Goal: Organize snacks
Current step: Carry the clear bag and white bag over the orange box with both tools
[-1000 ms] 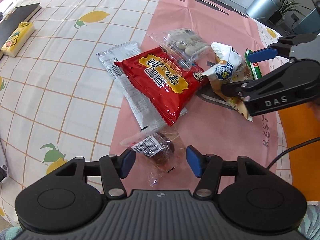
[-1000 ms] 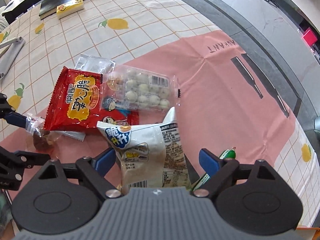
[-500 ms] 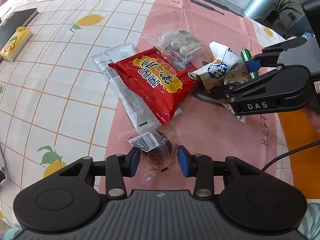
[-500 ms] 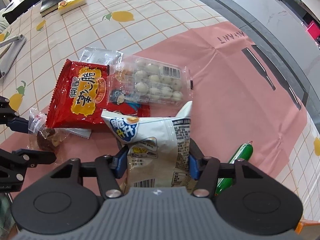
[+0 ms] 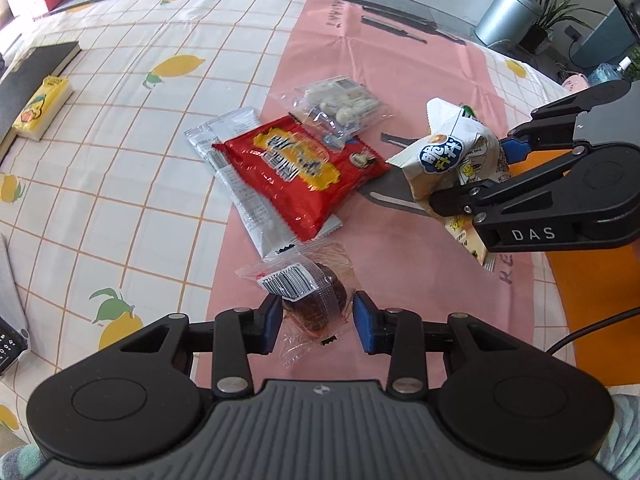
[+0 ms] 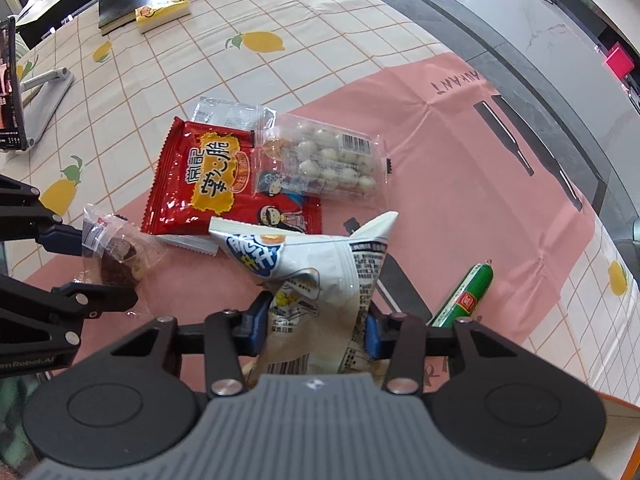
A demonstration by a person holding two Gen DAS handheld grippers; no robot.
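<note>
Both tongs are loaded. The left tongs (image 5: pixel 314 322) are clamped on a clear-wrapped brown snack (image 5: pixel 310 300), blue pads pressing either side of the wrapper, barcode label facing up. It sits at the near edge of the pink mat (image 5: pixel 400 80), just below the corner of the red noodle-snack bag (image 5: pixel 298 170); whether it touches the mat cannot be told.

Over on the right, the right tongs (image 6: pixel 312 326) have just been closing, and a white chip bag (image 6: pixel 320 276) is between them, squeezed at its lower half, its top fanning out above the pads. In the left wrist view that same bag hangs crumpled in the black fingers, clear of the mat.

On the mat: the red bag lies flat, overlapping a silver packet (image 5: pixel 228 148) that pokes out from under it. A clear tray pack of pale round candies (image 6: pixel 326 162) rests against the red bag's far corner, partly on top of it. A green sausage stick (image 6: pixel 466 296) lies alone just to the right of the right tongs, on the pink mat.

The table wears a lemon-print checked cloth (image 5: pixel 120 120). Far off to the left sit a yellow tissue pack (image 5: pixel 42 108) and a black book (image 5: pixel 28 76), well apart from the snacks.
</note>
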